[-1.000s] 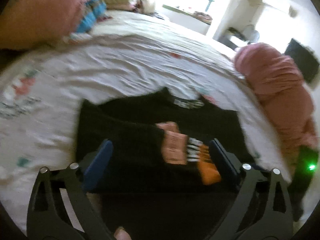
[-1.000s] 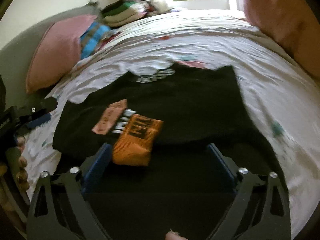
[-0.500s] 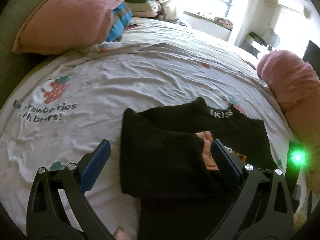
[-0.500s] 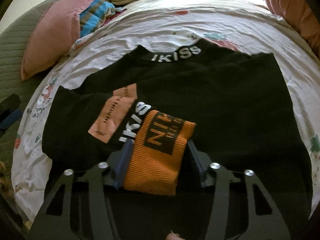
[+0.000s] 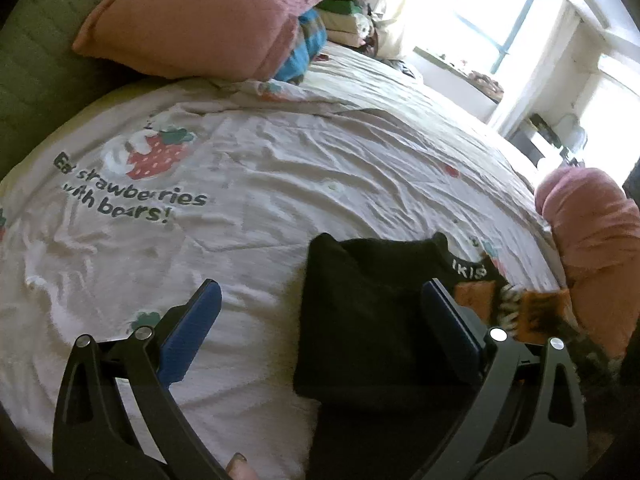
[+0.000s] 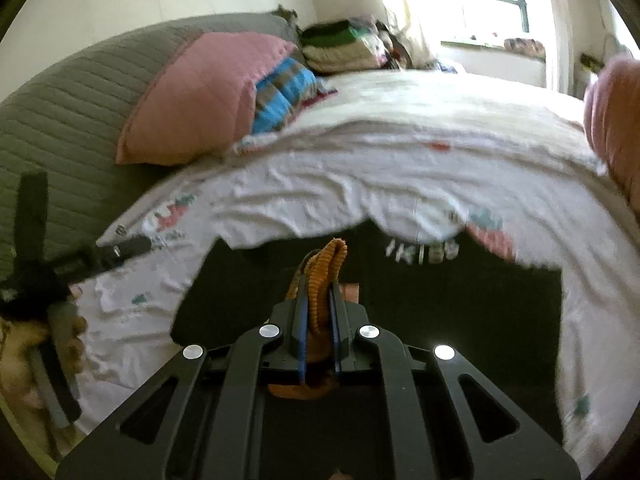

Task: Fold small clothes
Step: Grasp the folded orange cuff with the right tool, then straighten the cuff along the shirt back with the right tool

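Gripping now: our right gripper (image 6: 318, 312) has its jaws clenched on the orange ribbed cuff (image 6: 326, 276); they have just been closing, and the cuff sits pinched between the blue pads, its folded tip standing up past them.
Left gripper: our left gripper (image 5: 320, 320) has its jaws released and spread wide, nothing between the pads; it hangs over the bed with the near left corner of the garment under its right finger (image 5: 448, 320).
Garment: we see a black sweater (image 5: 360, 320) lying on the bed, its collar with white "IKISS" lettering (image 5: 468, 270) at the far side.
Sleeve: in our left view the orange and striped sleeve end (image 5: 520, 308) shows blurred at the sweater's right side, just past the right finger.
Sweater in right view: the black sweater (image 6: 480, 320) spreads flat below and to both sides of our right gripper, lettering blurred at the far edge.
Bed: we see a white sheet (image 5: 240, 260), rumpled, printed with a strawberry and the words "Eat strawberries with bears!".
Pillows: a pink pillow (image 5: 200, 16) leans at the head end, with a blue striped cushion (image 6: 280, 92) just beside it.
Far side: a pink rolled blanket (image 5: 588, 232) lies along the bed's right edge, near the sweater.
Left hand: in our right view a hand (image 6: 36, 344) grips the left tool's handle at the left edge.
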A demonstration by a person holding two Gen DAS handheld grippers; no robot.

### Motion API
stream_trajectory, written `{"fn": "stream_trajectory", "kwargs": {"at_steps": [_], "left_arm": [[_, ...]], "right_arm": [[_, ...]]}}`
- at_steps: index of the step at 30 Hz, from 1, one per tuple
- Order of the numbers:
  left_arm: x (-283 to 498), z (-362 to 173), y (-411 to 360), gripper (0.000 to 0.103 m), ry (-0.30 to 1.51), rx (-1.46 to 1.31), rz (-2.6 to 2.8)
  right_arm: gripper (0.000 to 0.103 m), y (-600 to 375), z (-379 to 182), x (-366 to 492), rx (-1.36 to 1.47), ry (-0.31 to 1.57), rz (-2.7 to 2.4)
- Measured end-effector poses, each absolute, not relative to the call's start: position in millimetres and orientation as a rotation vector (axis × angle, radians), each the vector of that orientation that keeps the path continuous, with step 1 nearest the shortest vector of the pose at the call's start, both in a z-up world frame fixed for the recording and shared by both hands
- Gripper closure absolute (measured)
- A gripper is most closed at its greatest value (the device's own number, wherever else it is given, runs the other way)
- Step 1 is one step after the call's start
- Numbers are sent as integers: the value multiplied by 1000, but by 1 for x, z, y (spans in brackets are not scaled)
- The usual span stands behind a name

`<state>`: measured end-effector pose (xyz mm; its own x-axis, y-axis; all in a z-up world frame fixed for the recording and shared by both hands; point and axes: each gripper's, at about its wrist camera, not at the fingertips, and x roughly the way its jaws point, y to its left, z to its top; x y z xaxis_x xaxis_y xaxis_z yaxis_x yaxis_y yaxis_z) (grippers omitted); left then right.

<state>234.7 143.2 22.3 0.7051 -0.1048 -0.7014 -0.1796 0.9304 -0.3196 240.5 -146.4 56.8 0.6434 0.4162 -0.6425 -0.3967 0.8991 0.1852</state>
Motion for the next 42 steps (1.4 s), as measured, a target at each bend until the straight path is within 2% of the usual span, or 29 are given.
{"fn": "stream_trajectory", "kwargs": {"at_steps": [8, 32, 42], "left_arm": [[238, 17, 137, 9, 801, -374, 29], [248, -8, 57, 9, 793, -184, -118], [251, -11, 35, 15, 787, -144, -185]], "right_arm": [[95, -178, 82, 252, -37, 676, 361], [95, -236, 20, 245, -43, 775, 159], [95, -242, 5, 248, -46, 807, 135]]}}
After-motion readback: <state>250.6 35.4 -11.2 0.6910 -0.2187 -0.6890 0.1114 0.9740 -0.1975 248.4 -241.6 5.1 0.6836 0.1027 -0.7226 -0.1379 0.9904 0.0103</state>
